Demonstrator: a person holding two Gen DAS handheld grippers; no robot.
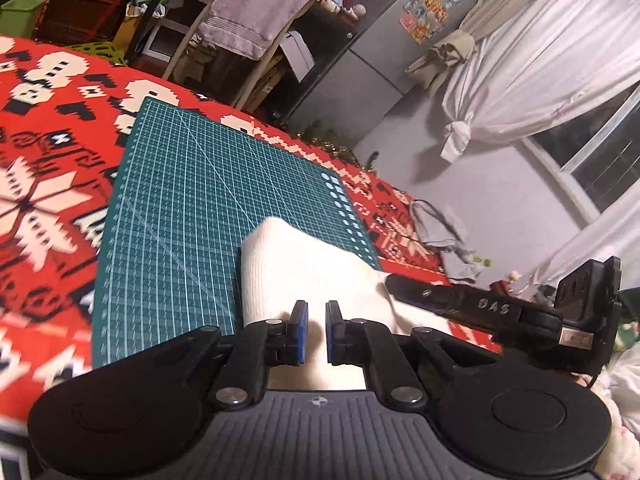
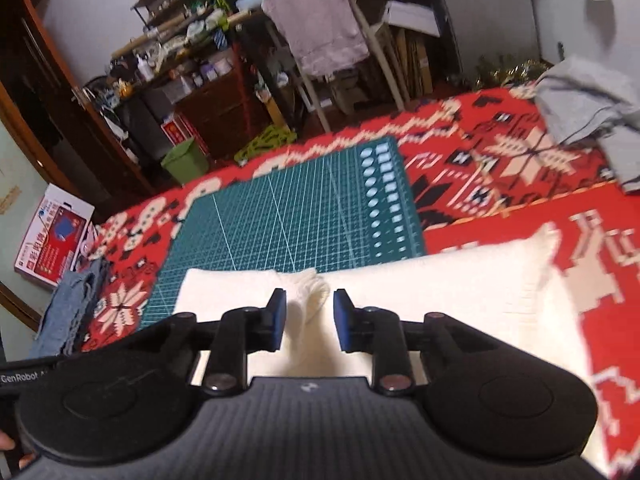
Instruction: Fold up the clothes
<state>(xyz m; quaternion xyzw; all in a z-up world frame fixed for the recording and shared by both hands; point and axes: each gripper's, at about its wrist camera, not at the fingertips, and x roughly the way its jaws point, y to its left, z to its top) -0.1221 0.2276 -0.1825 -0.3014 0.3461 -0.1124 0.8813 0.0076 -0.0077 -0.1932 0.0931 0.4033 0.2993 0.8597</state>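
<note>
A white knit garment (image 1: 304,264) lies folded on the green cutting mat (image 1: 180,220), over its near right part. My left gripper (image 1: 317,320) sits on the garment's near edge, its blue pads drawn close together with white cloth filling the narrow gap. In the right wrist view the garment (image 2: 440,292) stretches across the mat (image 2: 288,216) and onto the red blanket. My right gripper (image 2: 309,308) stands open, and a bunched fold of the knit rises between its pads without filling the gap. From the left wrist view, the right gripper's (image 1: 390,280) tip touches the garment's right side.
A red patterned blanket (image 2: 500,160) covers the surface under the mat. A grey garment (image 2: 588,96) lies crumpled at the far right and a denim piece (image 2: 68,304) hangs at the left edge. Beyond stand a towel on a rack (image 2: 320,20), shelves and a fridge (image 1: 380,40).
</note>
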